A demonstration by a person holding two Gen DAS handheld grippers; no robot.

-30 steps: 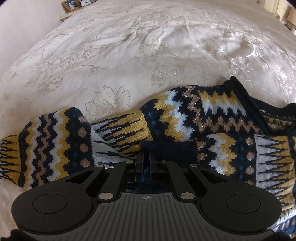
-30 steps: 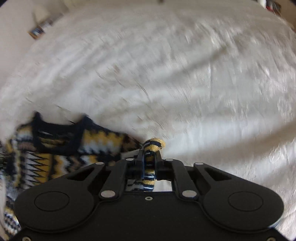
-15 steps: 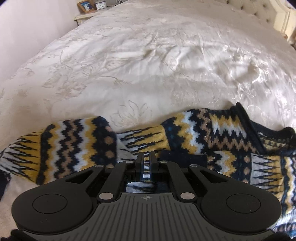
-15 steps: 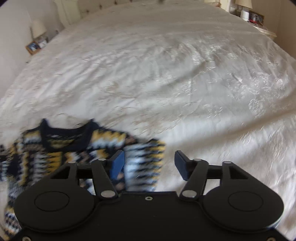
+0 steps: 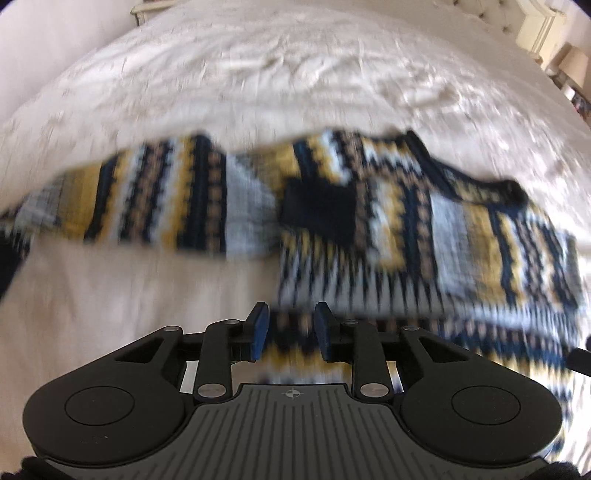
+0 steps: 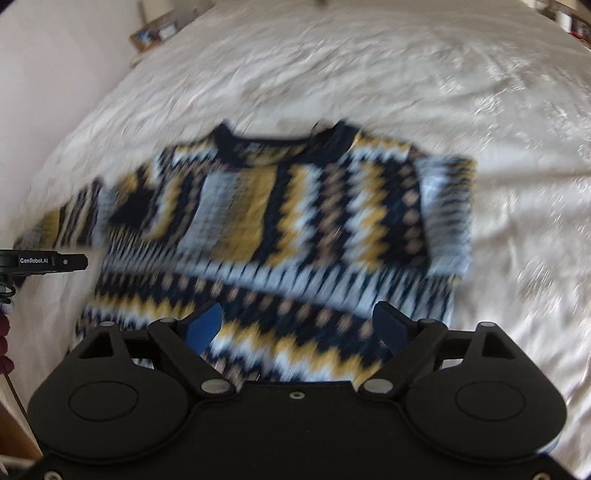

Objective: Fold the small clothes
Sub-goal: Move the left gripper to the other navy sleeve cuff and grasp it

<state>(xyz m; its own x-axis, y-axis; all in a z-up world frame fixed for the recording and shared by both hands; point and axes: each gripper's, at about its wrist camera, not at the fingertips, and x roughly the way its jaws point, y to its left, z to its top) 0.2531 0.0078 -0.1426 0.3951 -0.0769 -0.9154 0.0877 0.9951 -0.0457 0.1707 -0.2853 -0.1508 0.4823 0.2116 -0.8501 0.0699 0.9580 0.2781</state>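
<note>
Sweater [image 6: 280, 221]: your small knitted sweater, patterned in navy, yellow, white and tan zigzags, lies flat on the bed with its dark neckline [image 6: 280, 147] at the far side from you.
Sleeves: in the right wrist view, the sleeve on the right of the picture [image 6: 447, 214] is folded in over the body and ends in a straight edge; the other sleeve [image 5: 147, 199] stretches out sideways across the bedspread, and its dark cuff [image 5: 317, 206] appears to lie over the chest.
Bed [image 6: 480, 92]: it is covered with a cream bedspread that shows a faint raised pattern and some creases.
Left gripper [image 5: 290, 332]: your jaws stand a little apart with nothing between them; the blue pads [image 5: 258, 328] hover over the lower part of the sweater near its side edge.
Right gripper [image 6: 295, 325]: your jaws are spread wide and hold nothing; they sit over the sweater's hem, and the knit shows in the gap between them.
Contact: you cannot tell from either view whether the fingertips touch the fabric.
Other gripper in view: the tip of your left tool, marked GenRobot.AI [image 6: 40, 261], shows at the left edge of the right wrist view, beside the outstretched sleeve.
Sharpness: both views are blurred, so fine details of the knit are not readable.
Background: a picture frame [image 6: 155, 35] stands beyond the bed near the wall.
</note>
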